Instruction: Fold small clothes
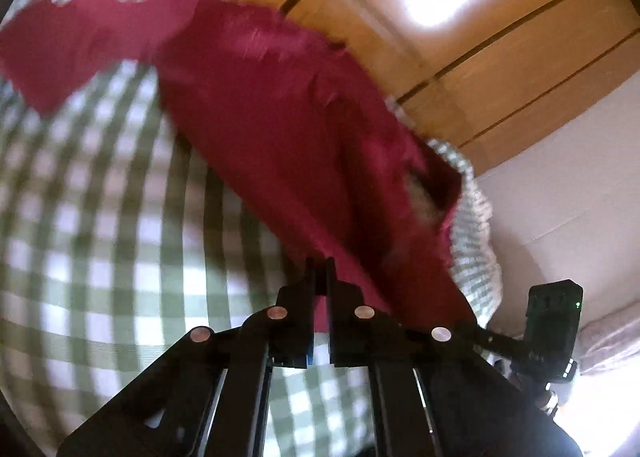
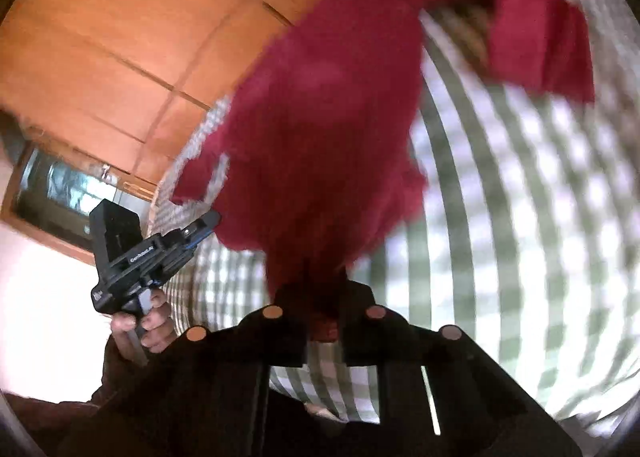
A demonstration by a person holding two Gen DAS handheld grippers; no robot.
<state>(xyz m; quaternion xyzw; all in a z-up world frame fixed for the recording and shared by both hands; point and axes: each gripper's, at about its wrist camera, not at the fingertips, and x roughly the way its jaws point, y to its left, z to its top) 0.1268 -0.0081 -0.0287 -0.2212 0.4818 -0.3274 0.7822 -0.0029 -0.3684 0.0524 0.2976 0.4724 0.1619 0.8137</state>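
Left gripper (image 1: pixel 319 277): jaws closed, tips at the red garment's (image 1: pixel 288 129) near edge; grip unclear.
Right gripper (image 2: pixel 320 281): clamped on its bunched end.
Garment axis: diagonal across the checked surface (image 1: pixel 100 217).
Room: wooden panelling (image 1: pixel 500 69) beyond.

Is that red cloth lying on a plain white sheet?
No, the red garment lies over a green-and-white checked cloth.
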